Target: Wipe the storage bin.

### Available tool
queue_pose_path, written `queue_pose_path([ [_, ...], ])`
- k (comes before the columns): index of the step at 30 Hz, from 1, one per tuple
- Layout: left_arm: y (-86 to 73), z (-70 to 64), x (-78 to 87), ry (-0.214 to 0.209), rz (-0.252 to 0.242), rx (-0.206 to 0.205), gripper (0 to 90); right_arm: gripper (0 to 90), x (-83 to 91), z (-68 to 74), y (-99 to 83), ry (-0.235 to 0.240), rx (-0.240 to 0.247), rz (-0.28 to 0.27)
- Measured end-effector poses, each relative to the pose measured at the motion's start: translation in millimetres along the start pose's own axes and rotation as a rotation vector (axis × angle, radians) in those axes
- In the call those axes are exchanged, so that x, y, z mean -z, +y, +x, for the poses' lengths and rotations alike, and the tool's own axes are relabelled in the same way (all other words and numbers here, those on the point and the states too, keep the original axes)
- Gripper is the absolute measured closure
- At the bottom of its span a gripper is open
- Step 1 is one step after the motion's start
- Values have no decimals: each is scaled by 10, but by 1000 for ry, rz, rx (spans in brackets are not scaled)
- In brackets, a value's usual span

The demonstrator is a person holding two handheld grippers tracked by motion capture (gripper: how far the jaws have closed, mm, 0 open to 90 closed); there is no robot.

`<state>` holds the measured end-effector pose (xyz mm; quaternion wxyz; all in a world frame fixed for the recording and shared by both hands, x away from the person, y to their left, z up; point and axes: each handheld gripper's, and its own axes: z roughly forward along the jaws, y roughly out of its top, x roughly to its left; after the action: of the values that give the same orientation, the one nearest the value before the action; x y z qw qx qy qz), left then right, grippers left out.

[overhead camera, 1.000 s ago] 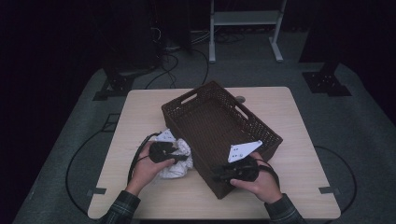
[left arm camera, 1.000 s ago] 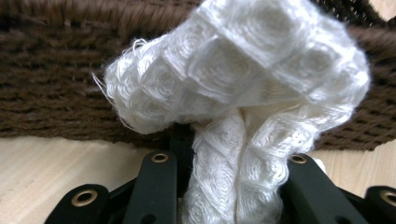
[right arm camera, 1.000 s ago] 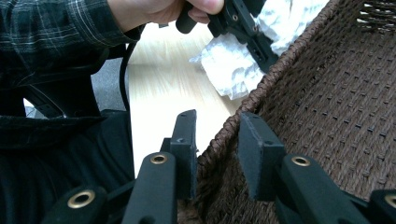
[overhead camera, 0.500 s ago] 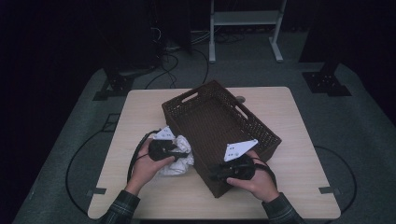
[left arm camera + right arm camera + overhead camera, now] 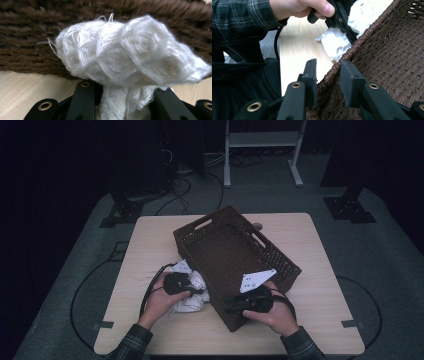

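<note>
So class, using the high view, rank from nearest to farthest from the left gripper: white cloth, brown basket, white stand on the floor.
1. White cloth, in its jaws.
2. Brown basket, just right of the left gripper.
3. White stand, beyond the table.

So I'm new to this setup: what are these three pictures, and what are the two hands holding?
A person sits at a table with a hand-held gripper in each hand. The high view looks down from above the person's side. The other two pictures come from a camera riding on each gripper, looking along its black jaws.

On the table stands a brown woven basket, with a white cloth beside its left wall. The left gripper has its jaws shut on the cloth; its own view shows the cloth bunched between them, in front of the basket wall. The right gripper has its jaws astride the basket's near rim, one inside and one outside, apparently clamping it.
</note>
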<state>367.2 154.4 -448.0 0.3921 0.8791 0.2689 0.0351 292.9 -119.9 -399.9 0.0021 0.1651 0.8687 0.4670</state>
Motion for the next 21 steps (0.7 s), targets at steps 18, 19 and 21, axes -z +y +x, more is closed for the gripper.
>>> queue_pose_path([
  [18, -128, 34, -183, 16, 97, -4, 686, 666, -16, -5, 20, -11, 8, -5],
  [19, -113, 38, -149, 15, 85, -9, 686, 665, -31, -13, 33, -14, 9, -5],
  [21, -94, 32, -106, 14, 73, -6, 687, 664, -45, -26, 45, -14, 4, -7],
])
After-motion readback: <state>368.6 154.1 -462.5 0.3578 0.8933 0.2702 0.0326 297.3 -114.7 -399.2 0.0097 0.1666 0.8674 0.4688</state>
